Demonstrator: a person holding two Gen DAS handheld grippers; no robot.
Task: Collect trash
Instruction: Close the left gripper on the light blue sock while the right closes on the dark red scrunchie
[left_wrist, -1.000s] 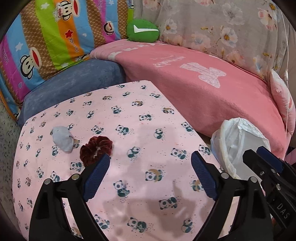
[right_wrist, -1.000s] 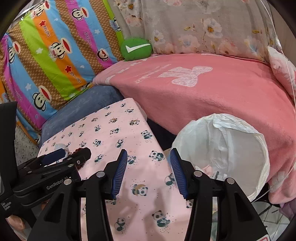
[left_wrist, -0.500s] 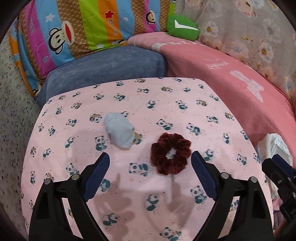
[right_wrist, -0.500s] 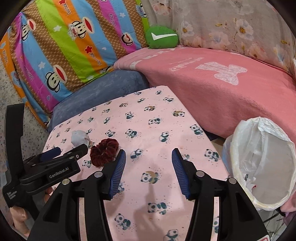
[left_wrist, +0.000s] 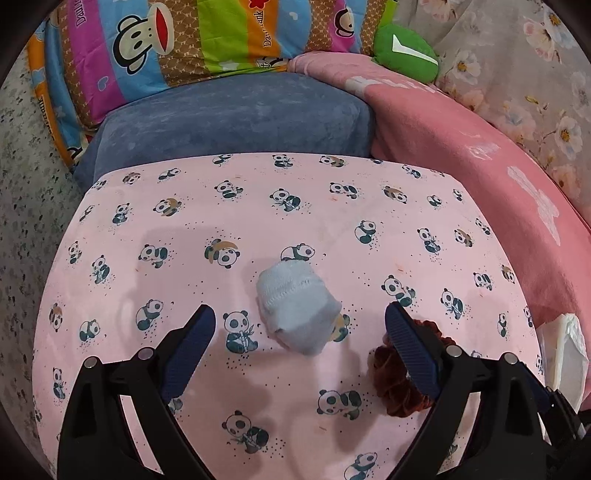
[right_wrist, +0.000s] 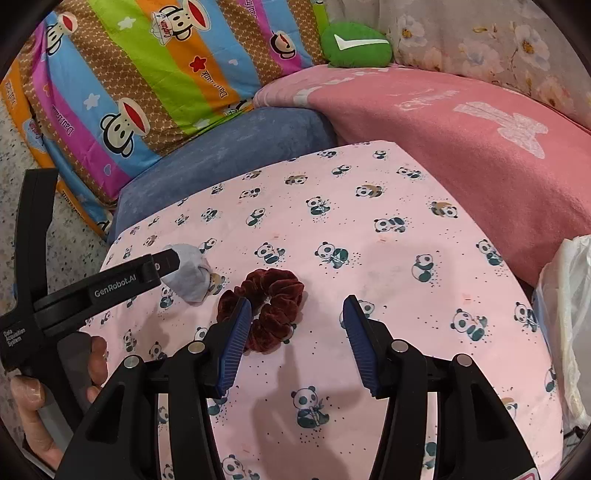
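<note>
Sofa: A pink blanket (right_wrist: 461, 147) covers the seat behind your work area, with a blue cushion (left_wrist: 229, 118) to its left. A striped monkey-print quilt (right_wrist: 147, 74) and a floral throw (left_wrist: 535, 92) line the back. A green plush (right_wrist: 354, 44) sits in the corner between them.
Table surface: Your pink panda-print cloth (left_wrist: 258, 206) spans the table in front of the sofa. Both loose items lie on it.
Trash bag: The white plastic bag (right_wrist: 569, 314) hangs open off the table's right edge, well apart from both items.
Your left gripper (left_wrist: 299, 328): Fingers stand wide and hold nothing. It points down over the cloth, and your bare hand (right_wrist: 59, 398) grips its handle.
Your right gripper (right_wrist: 295, 328): Fingers stand moderately apart, nothing clamped. The left blue pad (right_wrist: 232, 347) overlaps the scrunchie's near edge in the right wrist view; I cannot tell whether it touches.
Dark red scrunchie (right_wrist: 269, 306): Lies flat on the cloth, just right of the wad, partly under your left gripper's right finger in the left wrist view.
Pale blue crumpled wad (left_wrist: 295, 310): Rests on the cloth between your left gripper's fingers, ahead of the pads and not touched by them.
</note>
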